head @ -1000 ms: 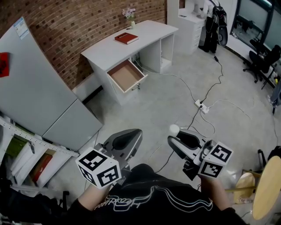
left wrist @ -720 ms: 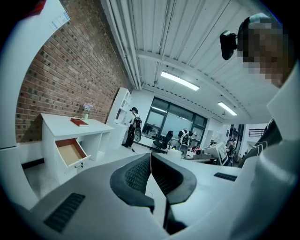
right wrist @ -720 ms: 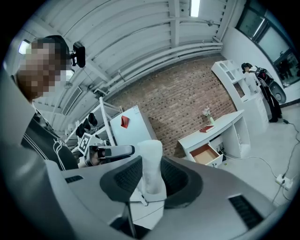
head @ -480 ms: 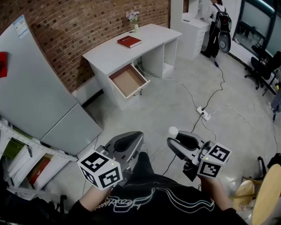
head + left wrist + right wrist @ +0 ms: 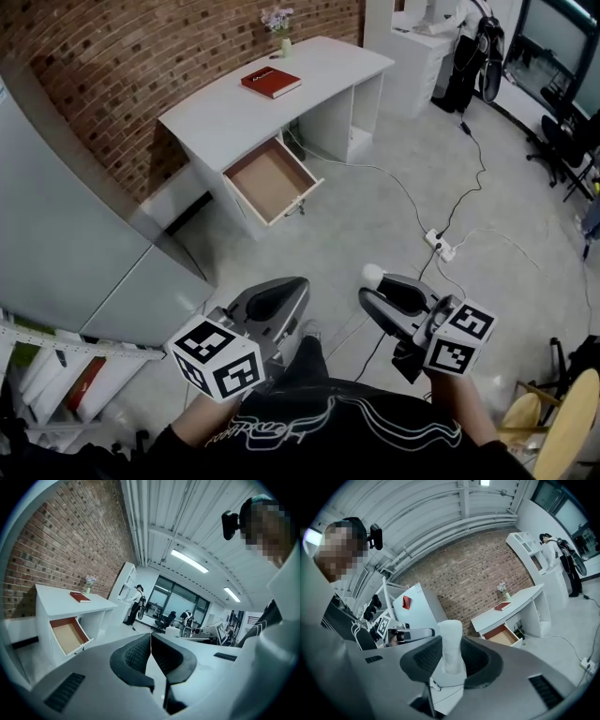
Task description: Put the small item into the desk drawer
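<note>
My right gripper (image 5: 373,282) (image 5: 452,660) is shut on a small white item (image 5: 452,645), a pale upright piece that sticks out past the jaws; its rounded tip (image 5: 372,274) shows in the head view. My left gripper (image 5: 298,285) (image 5: 151,649) is shut with nothing between its jaws. The white desk (image 5: 225,108) stands ahead against the brick wall, some way off across the floor. Its drawer (image 5: 270,179) (image 5: 68,635) (image 5: 503,635) is pulled out and its brown bottom looks bare.
A red book (image 5: 271,82) and a small flower vase (image 5: 285,45) sit on the desk. A grey cabinet (image 5: 66,234) and shelves stand at the left. Cables and a power strip (image 5: 440,247) lie on the floor to the right. A person stands by the white unit (image 5: 417,56).
The head view has shifted, so the desk and drawer now sit slightly lower and nearer in frame. Both grippers keep their places and the white item stays in the right one.
</note>
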`<state>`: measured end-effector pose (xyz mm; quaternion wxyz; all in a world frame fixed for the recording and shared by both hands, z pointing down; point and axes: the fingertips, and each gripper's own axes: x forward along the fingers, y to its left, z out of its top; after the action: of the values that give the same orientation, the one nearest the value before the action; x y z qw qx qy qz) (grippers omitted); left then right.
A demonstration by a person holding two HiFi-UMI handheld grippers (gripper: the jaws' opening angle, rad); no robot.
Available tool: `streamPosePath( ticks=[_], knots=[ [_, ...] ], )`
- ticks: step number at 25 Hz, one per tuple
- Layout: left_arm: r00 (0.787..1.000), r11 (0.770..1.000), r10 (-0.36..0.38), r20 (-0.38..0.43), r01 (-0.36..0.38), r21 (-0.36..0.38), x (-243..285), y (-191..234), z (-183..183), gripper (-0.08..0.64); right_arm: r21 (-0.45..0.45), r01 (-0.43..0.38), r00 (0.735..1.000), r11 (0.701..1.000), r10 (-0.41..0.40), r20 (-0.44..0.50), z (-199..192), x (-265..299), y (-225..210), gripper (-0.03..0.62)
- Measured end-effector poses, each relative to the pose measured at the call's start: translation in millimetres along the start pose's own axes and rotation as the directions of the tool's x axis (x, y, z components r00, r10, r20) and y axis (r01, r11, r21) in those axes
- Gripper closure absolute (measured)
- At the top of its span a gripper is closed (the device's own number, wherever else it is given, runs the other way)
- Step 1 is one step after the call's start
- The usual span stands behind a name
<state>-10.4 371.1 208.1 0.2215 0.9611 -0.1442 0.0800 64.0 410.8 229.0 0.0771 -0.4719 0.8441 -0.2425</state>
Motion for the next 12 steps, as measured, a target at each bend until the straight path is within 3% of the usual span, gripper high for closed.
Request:
streamPosePath(
  ticks=[7,12],
  knots=[
    [0.999,0.999,0.005,-0.044,-0.007,-0.051,67.6,131.9,49.5,0.537,0.05,0.023,0.998,0.998,-0.02,-0.062,50.9,116.4,-92.8,0.459],
    [0.995,0.996,0.031,-0.095,-0.038,-0.082,106.9,217.8,59.2,0.537,0.1,0.049,0.993,0.994,-0.038,-0.111,64.0,184.6,-158.5,0.459]
  ],
)
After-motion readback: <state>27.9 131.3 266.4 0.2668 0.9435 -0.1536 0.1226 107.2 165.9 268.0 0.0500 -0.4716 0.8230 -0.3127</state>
